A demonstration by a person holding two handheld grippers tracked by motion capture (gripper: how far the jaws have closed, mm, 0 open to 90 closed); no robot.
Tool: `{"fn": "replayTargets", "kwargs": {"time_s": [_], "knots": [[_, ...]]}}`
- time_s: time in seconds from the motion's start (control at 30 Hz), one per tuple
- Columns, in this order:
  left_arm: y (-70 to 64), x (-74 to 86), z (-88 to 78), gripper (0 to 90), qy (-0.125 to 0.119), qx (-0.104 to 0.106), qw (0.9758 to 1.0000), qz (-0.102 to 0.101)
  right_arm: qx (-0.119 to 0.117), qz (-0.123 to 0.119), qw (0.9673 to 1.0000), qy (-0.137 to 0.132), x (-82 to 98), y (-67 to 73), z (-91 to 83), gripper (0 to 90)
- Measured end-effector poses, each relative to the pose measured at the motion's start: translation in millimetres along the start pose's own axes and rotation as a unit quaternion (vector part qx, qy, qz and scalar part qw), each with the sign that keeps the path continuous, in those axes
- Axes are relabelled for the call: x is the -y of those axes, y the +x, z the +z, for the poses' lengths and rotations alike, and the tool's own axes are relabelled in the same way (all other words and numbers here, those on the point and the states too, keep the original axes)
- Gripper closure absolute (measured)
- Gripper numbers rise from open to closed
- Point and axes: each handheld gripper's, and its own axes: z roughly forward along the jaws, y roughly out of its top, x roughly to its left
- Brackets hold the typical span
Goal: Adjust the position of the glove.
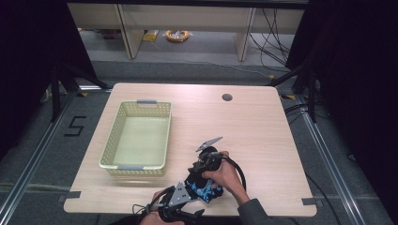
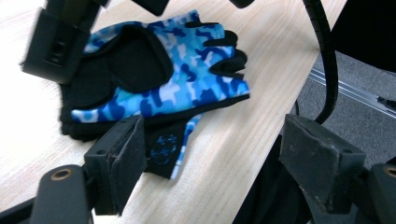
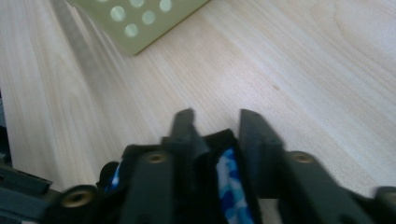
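Now right hand-held gripper [image 3: 215, 122] nipped onto cuff of blue camo glove [image 2: 177, 74], jaws narrow with fabric between. Glove on desk [image 1: 244, 122] near front edge, right of basket [image 1: 141, 105]. Left hand-held gripper [image 2: 210, 154] wide apart, empty, just short of glove.
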Motion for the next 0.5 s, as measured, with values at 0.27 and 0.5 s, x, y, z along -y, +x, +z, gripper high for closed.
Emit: {"fn": "replayTargets", "kwargs": {"time_s": [0.27,0.5], "knots": [[-0.4,-1.3,-1.1,21.7,-0.015,-0.003,0.9999,0.003,0.014,0.035,0.9989,-0.028,0.1,5.7,-10.5,85.4],[0.7,-2.8,1.3,22.3,-0.004,-0.03,0.9993,0.022,0.014,0.076,0.9939,-0.078,3.8,6.6,-28.7,85.6]]}}
